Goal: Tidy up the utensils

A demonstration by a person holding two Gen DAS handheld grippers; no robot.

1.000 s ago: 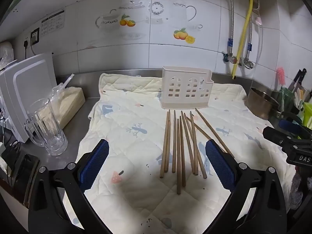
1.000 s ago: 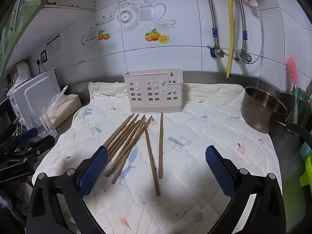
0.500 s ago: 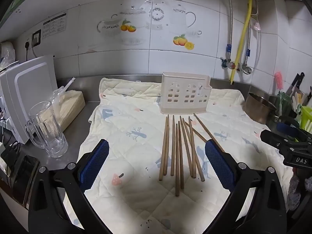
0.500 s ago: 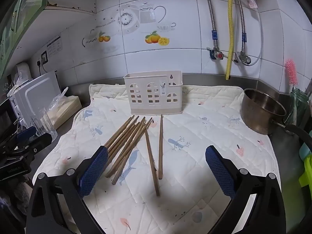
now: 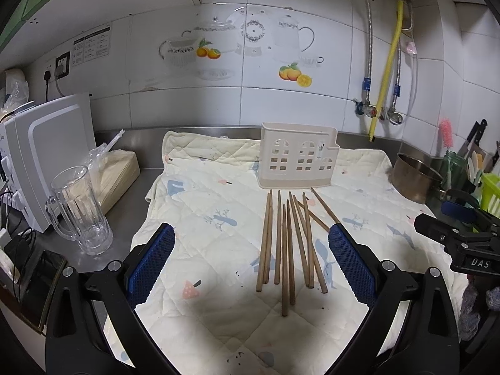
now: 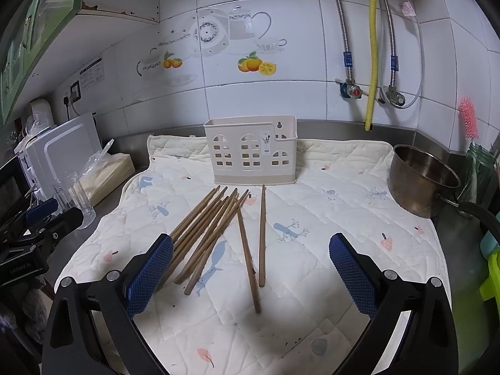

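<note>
Step in hand: by my judgement, the approach before the first pick; no chopstick is lifted and the holder looks unfilled.
Left gripper: spread wide, holding nothing, hovering over the near ends of the bundle.
Right gripper: also wide and holding nothing, framing the two loose sticks.
Chopsticks: brown wooden sticks lying flat on the quilted mat that covers the desk, in front of the holder.
Long axis: mostly running from the grippers toward the holder, far tips close to its base; in the right view the bundle fans leftward, with two sticks apart on its right.
Doing it well: close across a stick's width, near the middle so it stays level; take the separated ones first, since the bundled ones touch and could drag neighbours; tip upright before lowering into the holder.
</note>
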